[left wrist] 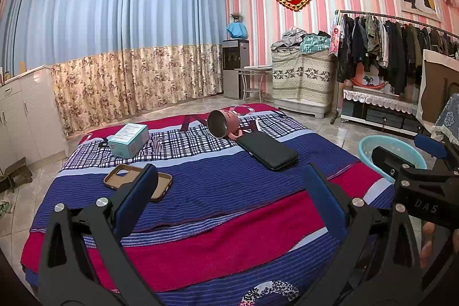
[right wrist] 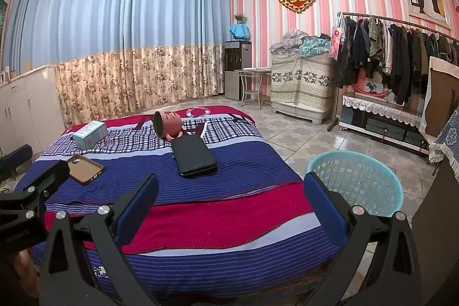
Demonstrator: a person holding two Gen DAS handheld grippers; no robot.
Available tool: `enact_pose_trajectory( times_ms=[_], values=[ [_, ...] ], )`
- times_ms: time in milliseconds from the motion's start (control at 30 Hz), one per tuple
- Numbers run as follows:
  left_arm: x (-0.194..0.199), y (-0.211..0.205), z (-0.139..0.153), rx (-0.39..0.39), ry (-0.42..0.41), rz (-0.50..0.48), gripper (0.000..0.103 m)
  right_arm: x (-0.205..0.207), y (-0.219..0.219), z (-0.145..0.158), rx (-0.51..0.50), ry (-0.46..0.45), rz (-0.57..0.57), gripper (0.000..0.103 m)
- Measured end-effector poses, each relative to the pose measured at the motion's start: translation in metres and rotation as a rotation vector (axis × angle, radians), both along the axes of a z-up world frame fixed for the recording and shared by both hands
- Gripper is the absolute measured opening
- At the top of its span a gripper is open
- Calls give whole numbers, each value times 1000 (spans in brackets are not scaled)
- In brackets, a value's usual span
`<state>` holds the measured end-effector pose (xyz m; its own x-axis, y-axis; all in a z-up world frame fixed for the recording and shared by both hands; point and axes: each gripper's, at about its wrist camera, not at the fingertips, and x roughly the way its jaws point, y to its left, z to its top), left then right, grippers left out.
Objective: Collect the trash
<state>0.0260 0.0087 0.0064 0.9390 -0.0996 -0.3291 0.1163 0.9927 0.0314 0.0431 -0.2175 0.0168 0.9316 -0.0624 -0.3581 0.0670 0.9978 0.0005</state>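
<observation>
Four items on bed: small teal box, tan phone case, pink mug lying on its side, black flat case. All rest on the striped bedspread.
Trash candidate: judged to be the teal box, a piece of cardboard packaging; the other three look like keepers. It sits on the far left part of the bed, well apart from the mug.
Receptacle: light blue plastic basket on the tiled floor, just beside the right edge of the bed.
Left hand-held gripper: jaws spread wide, nothing between them, hovering over the near half of the bed.
Right hand-held gripper: jaws likewise wide and empty, with the basket just beyond its right finger.
Step in hand: judged as the approach, nothing grasped yet.
Method: left side is nearer the box, so take it with that one. Pass over the phone case without snagging it.
Grasp: close across the box's narrow faces; squeeze lightly, thin card may buckle.
Risk: soft bedding gives under pressure, so descend only until pads flank the box.
Transfer: carry over the bed to the basket, release low inside the rim.
</observation>
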Motion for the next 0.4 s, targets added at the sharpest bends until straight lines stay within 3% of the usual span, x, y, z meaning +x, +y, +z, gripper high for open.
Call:
enact_pose_trajectory(
  times_ms=[400],
  values=[
    [-1,-1,0,-1,6,-6,98,-1,-2,0,0,-1,0,98]
  ],
)
